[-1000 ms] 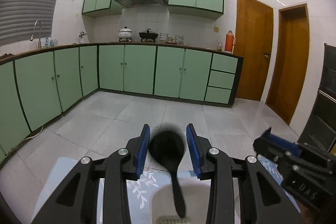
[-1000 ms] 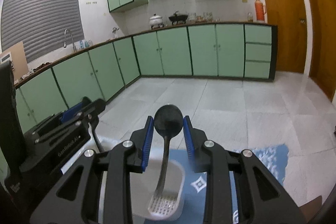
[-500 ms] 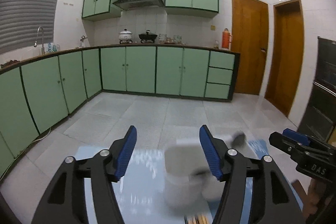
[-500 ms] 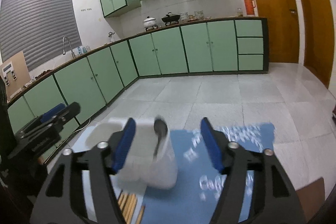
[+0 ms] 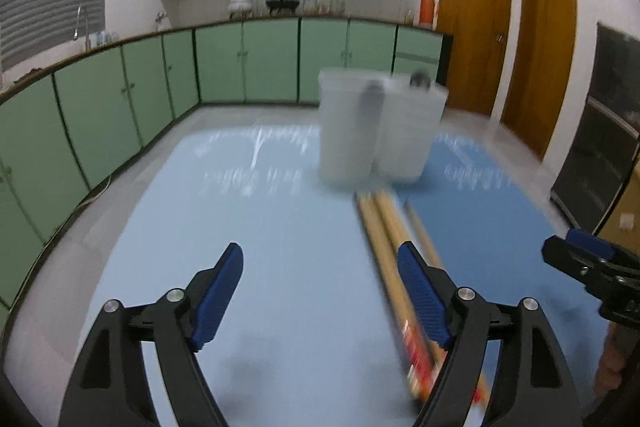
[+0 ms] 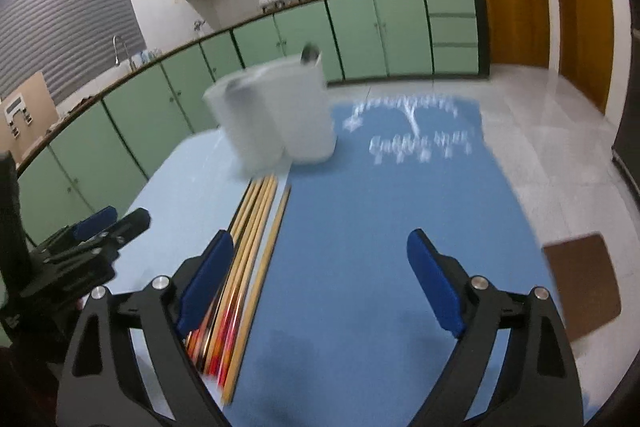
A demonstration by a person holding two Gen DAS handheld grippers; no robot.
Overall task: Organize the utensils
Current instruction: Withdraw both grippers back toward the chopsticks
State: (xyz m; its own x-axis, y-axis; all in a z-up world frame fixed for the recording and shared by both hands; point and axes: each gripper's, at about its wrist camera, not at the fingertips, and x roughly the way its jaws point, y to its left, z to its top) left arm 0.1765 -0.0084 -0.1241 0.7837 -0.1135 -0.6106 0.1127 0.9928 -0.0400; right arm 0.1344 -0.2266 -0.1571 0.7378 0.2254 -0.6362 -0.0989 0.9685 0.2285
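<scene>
Left gripper (image 5: 320,291): jaws spread wide and just been opening, nothing between the pads, tilted down over the pale blue mat (image 5: 240,227).
Right gripper (image 6: 320,283): jaws likewise wide and just been opening, empty, angled down over the darker blue mat (image 6: 380,207).
Chopsticks (image 6: 256,227): a bundle lying flat on the surface along the seam of the two mats, just beside each gripper's inner finger.
Holders (image 5: 380,131): two white cups standing upright, side by side, beyond the chopsticks' far ends; a dark spoon head (image 5: 419,79) showed at one rim.
Right view only: a brown board (image 6: 580,283) at the surface's right edge.
Left view only: two wooden doors (image 5: 512,39) behind the holders.
</scene>
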